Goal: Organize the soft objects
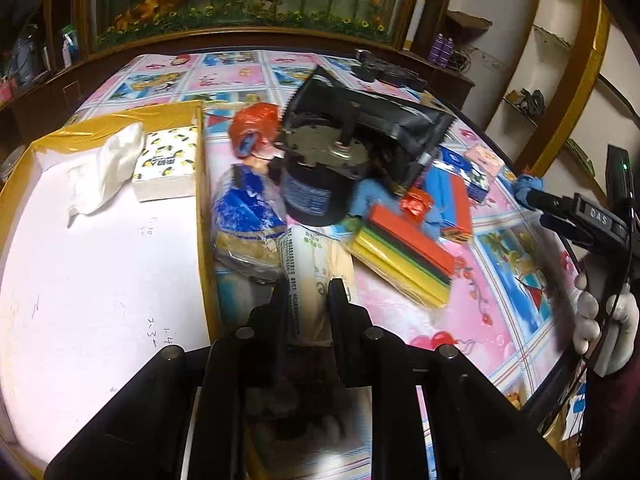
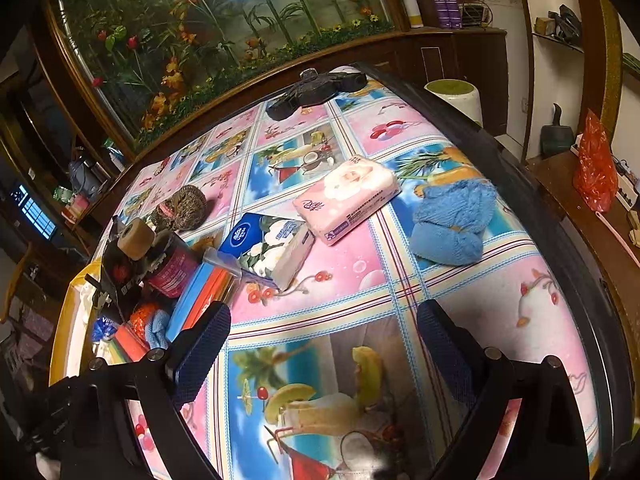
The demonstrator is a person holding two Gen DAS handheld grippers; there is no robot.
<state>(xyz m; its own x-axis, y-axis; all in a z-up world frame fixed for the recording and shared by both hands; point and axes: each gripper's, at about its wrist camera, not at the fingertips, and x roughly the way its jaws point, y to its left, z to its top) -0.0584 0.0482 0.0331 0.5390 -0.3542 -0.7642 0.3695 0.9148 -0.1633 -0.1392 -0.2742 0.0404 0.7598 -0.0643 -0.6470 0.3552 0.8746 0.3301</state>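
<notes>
My left gripper is shut on a beige tissue pack with green print, held just right of the yellow-rimmed white box. The box holds a white cloth and a lemon-print tissue pack. My right gripper is open and empty above the table. Ahead of it lie a pink tissue pack, a blue floral tissue pack and a blue knitted piece.
A pile sits beside the box: a blue-and-orange bagged item, a black jar, a black pouch, coloured sponges. A brown knitted ball and a black device lie farther back. The table edge curves on the right.
</notes>
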